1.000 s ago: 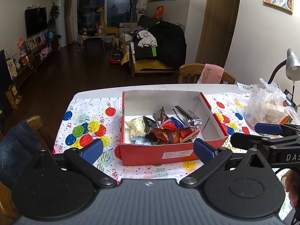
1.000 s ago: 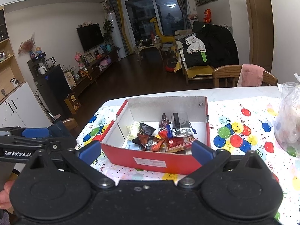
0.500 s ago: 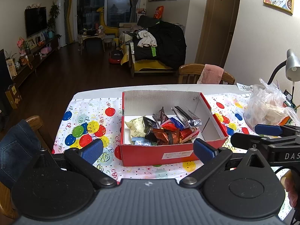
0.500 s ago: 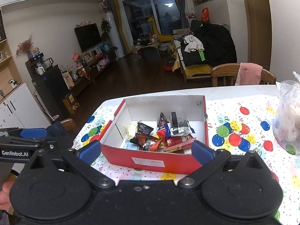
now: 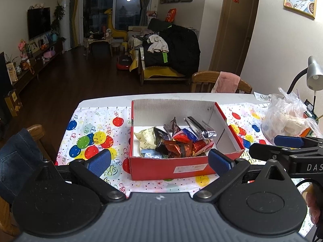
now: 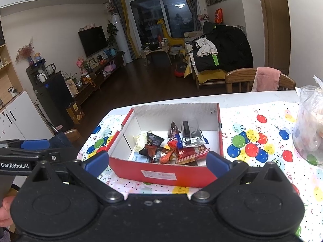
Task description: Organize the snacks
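Observation:
A red cardboard box [image 5: 171, 168] with a white inside stands on the balloon-print tablecloth; it also shows in the right wrist view [image 6: 161, 174]. Several wrapped snacks [image 5: 177, 141] lie piled in it, among them a silver packet [image 6: 190, 134] and red-brown wrappers [image 6: 161, 154]. My left gripper [image 5: 159, 163] is open and empty, held back just in front of the box's near wall. My right gripper [image 6: 157, 162] is open and empty too, in front of the box. Each gripper shows at the edge of the other's view.
A clear plastic bag of food [image 5: 286, 119] stands on the table to the right of the box, also in the right wrist view [image 6: 308, 125]. A desk lamp [image 5: 313, 72] is behind it. Wooden chairs stand at the far side [image 5: 220, 80] and left [image 5: 38, 133].
Both grippers stay open and empty. The views have shifted only slightly; the box and snacks have not moved.

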The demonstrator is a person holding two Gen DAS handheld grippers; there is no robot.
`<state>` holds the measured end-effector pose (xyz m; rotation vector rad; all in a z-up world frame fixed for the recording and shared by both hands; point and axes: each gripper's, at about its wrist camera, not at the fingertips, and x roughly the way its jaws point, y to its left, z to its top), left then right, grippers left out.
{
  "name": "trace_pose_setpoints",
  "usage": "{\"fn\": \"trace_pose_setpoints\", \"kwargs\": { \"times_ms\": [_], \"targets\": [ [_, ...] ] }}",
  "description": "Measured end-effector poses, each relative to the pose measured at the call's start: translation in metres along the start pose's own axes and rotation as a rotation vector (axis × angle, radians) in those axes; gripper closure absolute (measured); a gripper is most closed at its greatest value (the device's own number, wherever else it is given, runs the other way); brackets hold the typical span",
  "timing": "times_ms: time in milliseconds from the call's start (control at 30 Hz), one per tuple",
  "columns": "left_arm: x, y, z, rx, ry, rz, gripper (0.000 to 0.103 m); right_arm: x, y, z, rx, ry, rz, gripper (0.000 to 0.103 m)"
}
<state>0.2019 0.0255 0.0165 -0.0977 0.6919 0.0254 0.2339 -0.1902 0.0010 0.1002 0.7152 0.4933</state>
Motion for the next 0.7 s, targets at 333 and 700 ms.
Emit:
{"fn": "trace_pose_setpoints", "kwargs": {
  "times_ms": [333,700],
  "targets": [
    [-0.003,-0.003,-0.003,0.020,-0.014,-0.001,0.000,0.001,0.005,-0.002,-0.010,0.003,-0.006,0.000],
    [-0.008,-0.002,-0.007,0.025,-0.011,-0.012,0.000,-0.001,0.004,-0.011,0.012,0.013,-0.020,0.000]
  ]
}}
